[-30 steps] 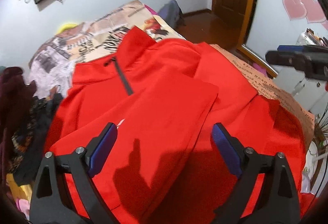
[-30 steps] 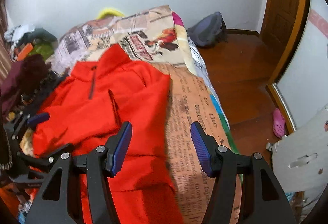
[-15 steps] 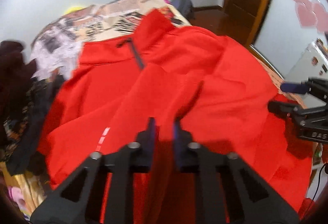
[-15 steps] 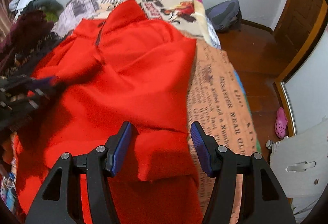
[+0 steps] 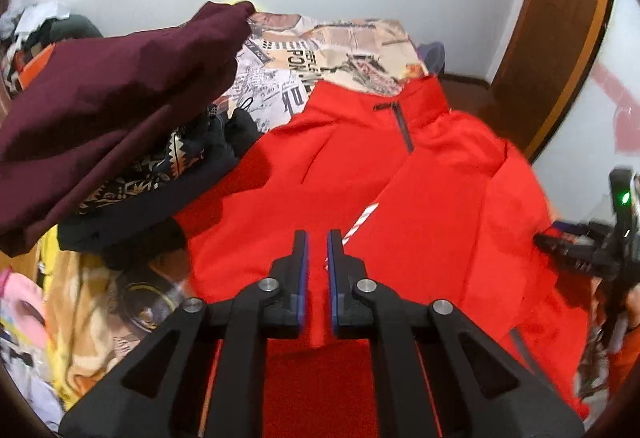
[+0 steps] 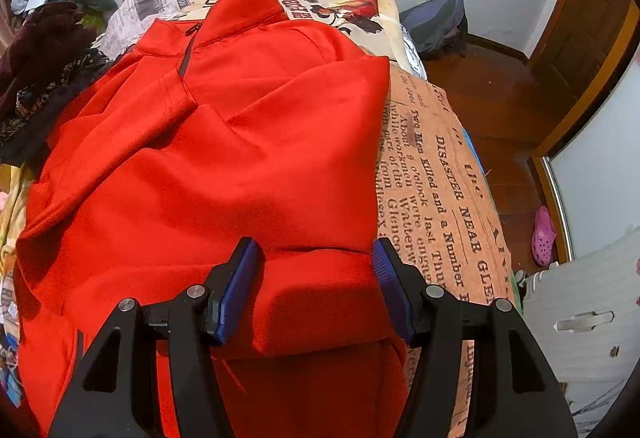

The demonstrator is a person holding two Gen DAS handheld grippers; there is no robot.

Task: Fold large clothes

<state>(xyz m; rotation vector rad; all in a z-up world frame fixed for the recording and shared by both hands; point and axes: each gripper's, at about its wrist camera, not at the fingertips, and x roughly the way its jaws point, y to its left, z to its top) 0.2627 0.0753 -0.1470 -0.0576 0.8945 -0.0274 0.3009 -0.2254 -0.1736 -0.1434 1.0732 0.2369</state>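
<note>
A red zip-neck top (image 6: 208, 141) is lying spread on a bed covered with a newspaper-print bedspread (image 6: 436, 197), collar toward the far wall, one sleeve folded across its chest, with a short dark zipper (image 5: 402, 127) at the neck. The left gripper (image 5: 317, 238) is sitting closed above the fabric, gripping nothing visible. The right gripper (image 6: 316, 258) is hovering with jaws apart over the near right fold. A maroon garment (image 5: 112, 93) is crowding the top's left edge; bare bedspread is showing along its right edge.
</note>
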